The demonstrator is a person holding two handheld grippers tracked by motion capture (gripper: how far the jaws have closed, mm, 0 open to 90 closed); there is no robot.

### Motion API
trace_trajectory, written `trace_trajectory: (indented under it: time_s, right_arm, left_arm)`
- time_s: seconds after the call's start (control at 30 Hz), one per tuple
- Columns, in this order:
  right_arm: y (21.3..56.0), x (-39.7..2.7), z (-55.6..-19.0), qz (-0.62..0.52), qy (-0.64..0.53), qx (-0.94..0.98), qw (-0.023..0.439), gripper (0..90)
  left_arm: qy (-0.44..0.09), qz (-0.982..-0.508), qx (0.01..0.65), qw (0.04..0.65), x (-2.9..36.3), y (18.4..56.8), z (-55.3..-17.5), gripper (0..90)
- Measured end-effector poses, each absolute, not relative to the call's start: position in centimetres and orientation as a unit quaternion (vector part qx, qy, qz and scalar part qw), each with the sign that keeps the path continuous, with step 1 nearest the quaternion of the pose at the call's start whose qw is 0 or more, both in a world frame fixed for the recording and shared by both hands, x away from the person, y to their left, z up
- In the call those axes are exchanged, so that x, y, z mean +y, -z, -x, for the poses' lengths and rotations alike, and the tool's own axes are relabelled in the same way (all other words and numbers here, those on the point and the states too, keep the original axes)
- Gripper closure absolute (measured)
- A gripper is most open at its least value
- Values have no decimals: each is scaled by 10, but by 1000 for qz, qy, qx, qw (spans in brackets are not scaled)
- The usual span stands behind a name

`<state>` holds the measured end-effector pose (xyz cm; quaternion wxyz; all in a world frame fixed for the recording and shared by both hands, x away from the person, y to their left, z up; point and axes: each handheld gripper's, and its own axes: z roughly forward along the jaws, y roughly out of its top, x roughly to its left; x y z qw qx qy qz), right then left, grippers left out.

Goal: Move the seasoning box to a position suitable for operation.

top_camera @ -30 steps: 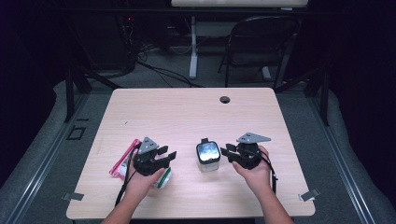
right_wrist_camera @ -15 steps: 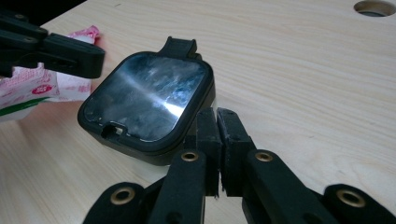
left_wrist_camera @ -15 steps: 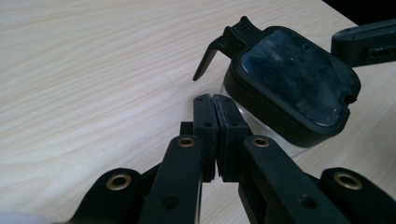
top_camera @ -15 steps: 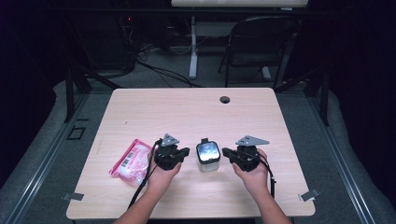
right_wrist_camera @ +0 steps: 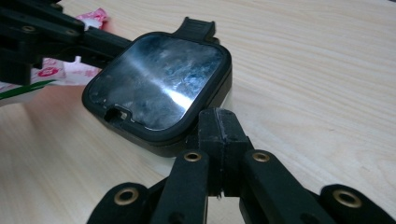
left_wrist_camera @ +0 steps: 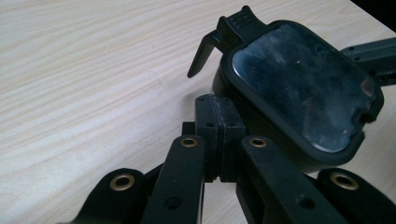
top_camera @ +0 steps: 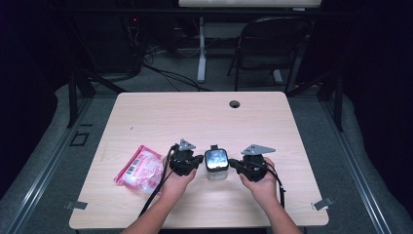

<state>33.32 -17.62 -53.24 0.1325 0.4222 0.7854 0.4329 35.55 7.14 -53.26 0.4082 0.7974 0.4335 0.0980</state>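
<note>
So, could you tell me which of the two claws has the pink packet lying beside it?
The left claw: the pink packet lies just outside it, while the right claw sits across the black-lidded container.

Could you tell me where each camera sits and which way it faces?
High view: fixed above the person's side, looking forward and down on the table; both forearms enter from below, left tool and right tool flanking the container, with the pink packet at left.
Left gripper view: rides the left tool, looking along its shut jaws at the container.
Right gripper view: rides the right tool, jaws shut, facing the container from the opposite side.
Shared: all three show the container; each gripper view catches the other tool beyond it.
</note>
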Motion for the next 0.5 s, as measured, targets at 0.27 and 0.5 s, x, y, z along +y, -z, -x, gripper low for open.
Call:
trace_trajectory:
  time_s: [0.27,0.5]
  right_arm:
    - [533,-167,-317,-396,-425,804,127,900]
    - [532,-167,-300,-371,-429,819,90,884]
  left_arm:
    - [-87,-811,422,396,73,532,-360,900]
    - [-73,-824,400,396,72,529,-361,900]
